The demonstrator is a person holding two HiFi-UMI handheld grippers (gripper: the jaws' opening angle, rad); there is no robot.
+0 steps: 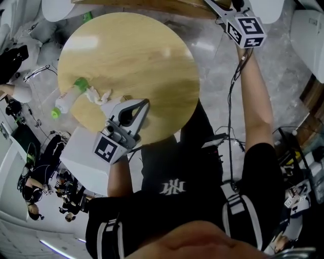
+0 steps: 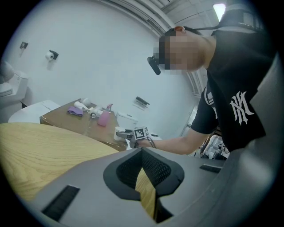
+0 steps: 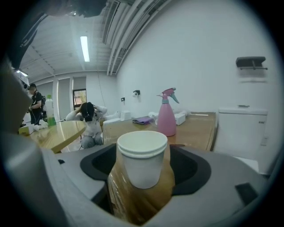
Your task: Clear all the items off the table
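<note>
A clear bottle with a green cap [image 1: 68,98] lies at the left edge of the round wooden table [image 1: 136,55], and a crumpled white tissue [image 1: 97,95] sits beside it. My left gripper [image 1: 145,102] hovers over the table's near edge to the right of the tissue, its jaws shut with nothing between them [image 2: 146,190]. My right gripper [image 1: 218,9] reaches past the round table to a brown side table [image 3: 199,128]. A white paper cup [image 3: 142,159] stands there between its open jaws [image 3: 143,179], with a gap showing on each side of the cup.
A pink spray bottle [image 3: 167,113], a purple cloth [image 3: 143,119] and small white items sit further back on the brown table. A white cabinet [image 3: 242,128] stands to its right. A person crouches beyond the round table [image 3: 88,124]. Cables and gear lie on the floor [image 1: 45,162].
</note>
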